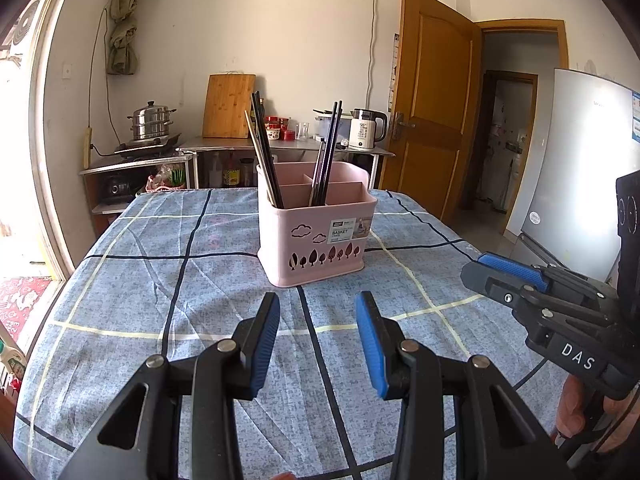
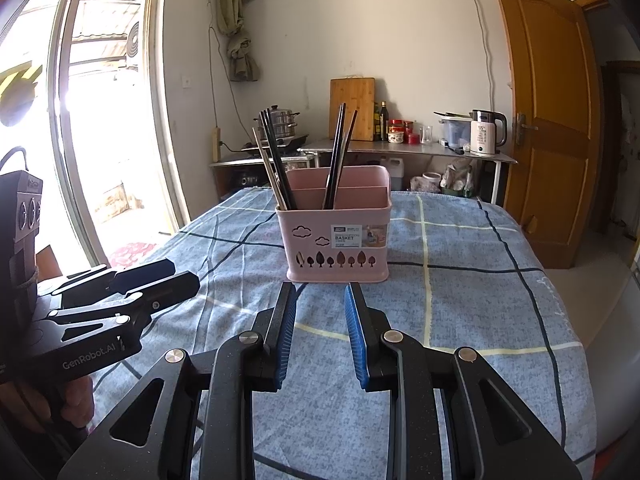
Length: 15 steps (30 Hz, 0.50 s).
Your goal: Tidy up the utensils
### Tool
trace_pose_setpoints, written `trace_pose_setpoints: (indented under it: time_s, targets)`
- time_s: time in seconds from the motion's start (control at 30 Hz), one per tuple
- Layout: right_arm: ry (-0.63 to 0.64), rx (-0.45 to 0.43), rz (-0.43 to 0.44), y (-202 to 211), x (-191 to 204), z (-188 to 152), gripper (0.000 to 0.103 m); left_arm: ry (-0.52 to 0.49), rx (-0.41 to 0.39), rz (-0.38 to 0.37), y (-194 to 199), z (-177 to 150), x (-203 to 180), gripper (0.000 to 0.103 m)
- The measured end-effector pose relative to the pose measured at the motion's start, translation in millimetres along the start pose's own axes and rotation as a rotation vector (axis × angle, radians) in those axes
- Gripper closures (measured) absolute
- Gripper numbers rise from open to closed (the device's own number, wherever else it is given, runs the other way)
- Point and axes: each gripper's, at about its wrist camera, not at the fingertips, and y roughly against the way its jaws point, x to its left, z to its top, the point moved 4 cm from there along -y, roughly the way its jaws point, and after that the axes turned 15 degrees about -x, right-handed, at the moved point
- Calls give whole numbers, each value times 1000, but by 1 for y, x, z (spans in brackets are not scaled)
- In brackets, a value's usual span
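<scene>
Chopsticks in the pink basket are light, stiff, slick; pinch them near the tops. Your left gripper and right gripper are both parted and hold nothing.

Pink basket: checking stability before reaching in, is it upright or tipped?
Upright. The pink basket sits flat on the tablecloth, rim level, chopsticks leaning inside.

left claw parted, right claw parted

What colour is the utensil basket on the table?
Pale pink basket, with cloud and tree cut-outs; clearest in the right wrist view.
</scene>
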Motion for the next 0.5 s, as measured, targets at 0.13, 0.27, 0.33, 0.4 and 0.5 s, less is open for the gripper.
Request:
trace_pose_setpoints:
  time_s: [0.13, 0.27, 0.33, 0.4, 0.5]
  targets:
    - [-1, 10, 0, -1, 1, -3, 77, 1, 1, 0, 0, -2, -1, 61]
    - [-6, 15, 0, -2, 1, -5, 77, -1, 4, -2, -1, -3, -1, 62]
    - [-3, 11, -1, -1, 1, -5, 77, -2, 6, -4, -1, -4, -2, 61]
    - [-4, 9, -1, -1, 1, -4, 77, -2, 9, -5, -2, -5, -2, 61]
    - [-6, 12, -2, -1, 1, -4, 77, -1, 11, -7, -3, -5, -3, 62]
